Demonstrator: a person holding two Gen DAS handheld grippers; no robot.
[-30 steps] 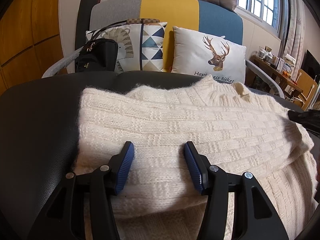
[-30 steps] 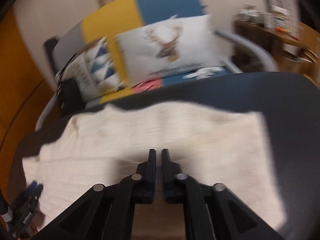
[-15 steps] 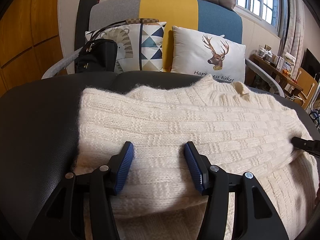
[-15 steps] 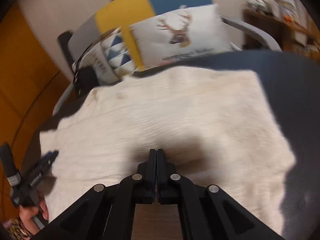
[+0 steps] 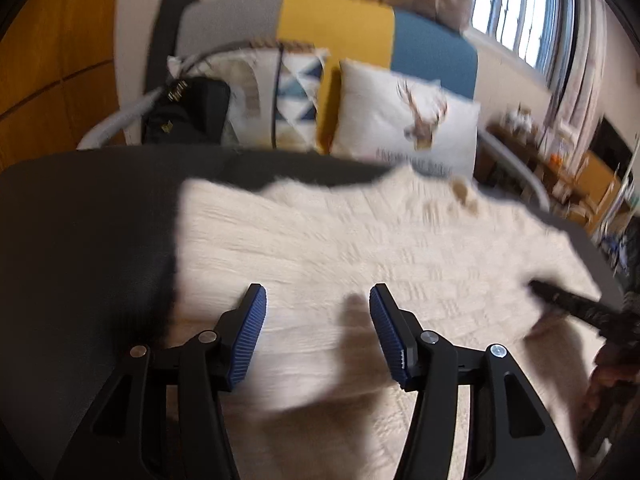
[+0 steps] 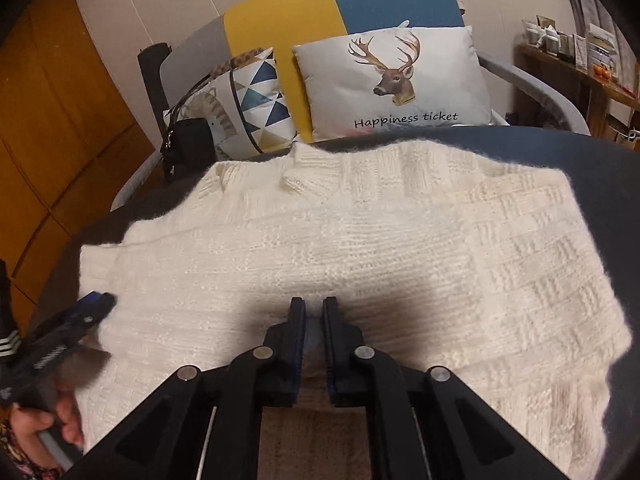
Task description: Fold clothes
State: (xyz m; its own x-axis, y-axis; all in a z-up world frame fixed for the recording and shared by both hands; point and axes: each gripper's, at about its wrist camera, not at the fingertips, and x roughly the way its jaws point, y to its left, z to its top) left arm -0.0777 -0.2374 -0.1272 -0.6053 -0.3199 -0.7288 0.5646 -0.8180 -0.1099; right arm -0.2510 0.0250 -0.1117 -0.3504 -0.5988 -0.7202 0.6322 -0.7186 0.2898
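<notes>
A cream knit sweater [image 5: 340, 240] [image 6: 400, 240] lies spread on the black table [image 5: 80, 240] [image 6: 624, 168], collar toward the sofa. My left gripper [image 5: 318, 308] hovers open over the sweater's left part with nothing between its blue pads. It also shows at the left edge of the right wrist view, as the left gripper [image 6: 86, 308] held by a hand [image 6: 36, 436]. My right gripper [image 6: 315, 306] sits low over the sweater's near middle. Its pads are a narrow slit apart and only shaded knit shows in that slit. In the blurred left wrist view the right gripper [image 5: 540, 288] points onto the sweater's right side.
Behind the table stands a sofa with a deer cushion [image 6: 392, 80], a triangle-patterned cushion [image 6: 260, 96] and a black bag [image 6: 188, 144]. A wooden shelf [image 6: 580, 64] with small items is at the far right. Orange wooden panels [image 6: 60, 120] line the left wall.
The right gripper has come in low over the sweater's near middle, and its pads have parted a little. The left wrist view has turned blurry from motion. The left gripper stays open.
</notes>
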